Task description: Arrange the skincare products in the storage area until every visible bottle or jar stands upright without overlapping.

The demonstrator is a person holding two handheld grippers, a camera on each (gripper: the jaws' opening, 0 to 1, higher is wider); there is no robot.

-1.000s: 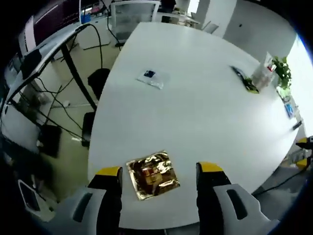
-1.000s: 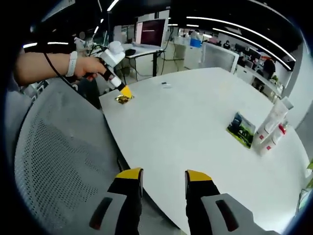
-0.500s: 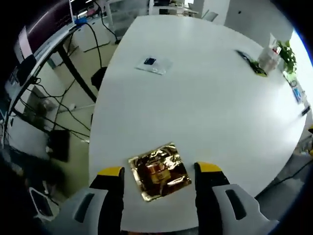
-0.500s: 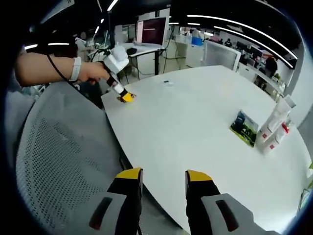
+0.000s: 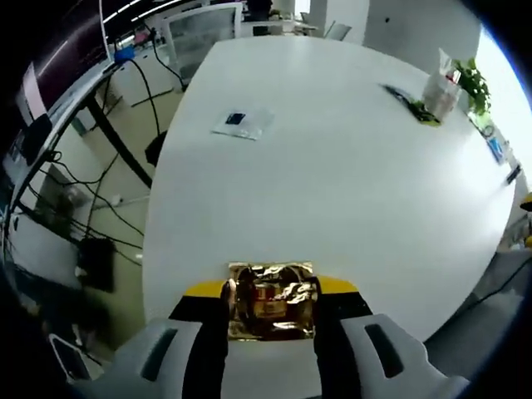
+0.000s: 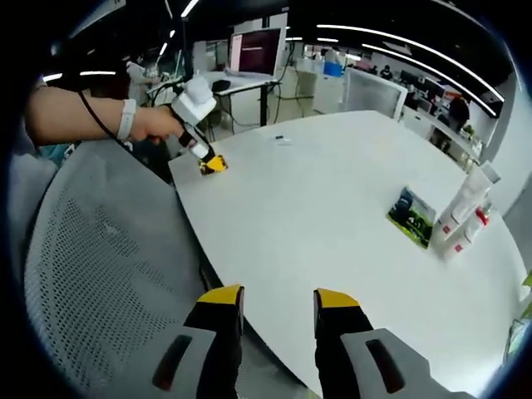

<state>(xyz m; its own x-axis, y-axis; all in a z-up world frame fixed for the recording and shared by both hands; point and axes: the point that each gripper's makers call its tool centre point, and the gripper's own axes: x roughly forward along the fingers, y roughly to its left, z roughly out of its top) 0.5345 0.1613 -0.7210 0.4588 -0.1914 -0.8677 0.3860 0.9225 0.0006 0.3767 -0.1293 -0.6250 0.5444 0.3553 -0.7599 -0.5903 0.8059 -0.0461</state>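
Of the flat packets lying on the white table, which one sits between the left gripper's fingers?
The gold foil sachet at the table's near edge; the left gripper brackets it. The clear packet and green packet lie far off.

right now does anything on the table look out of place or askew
Yes. A crinkled gold foil packet lies flat at the table edge between the left gripper jaws, far from the upright tubes across the table. A small clear sachet also lies flat, alone.

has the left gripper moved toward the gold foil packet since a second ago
Yes. The left gripper has come forward over the white table's near edge; its jaws now flank the gold foil packet, earlier lying ahead of the tips.
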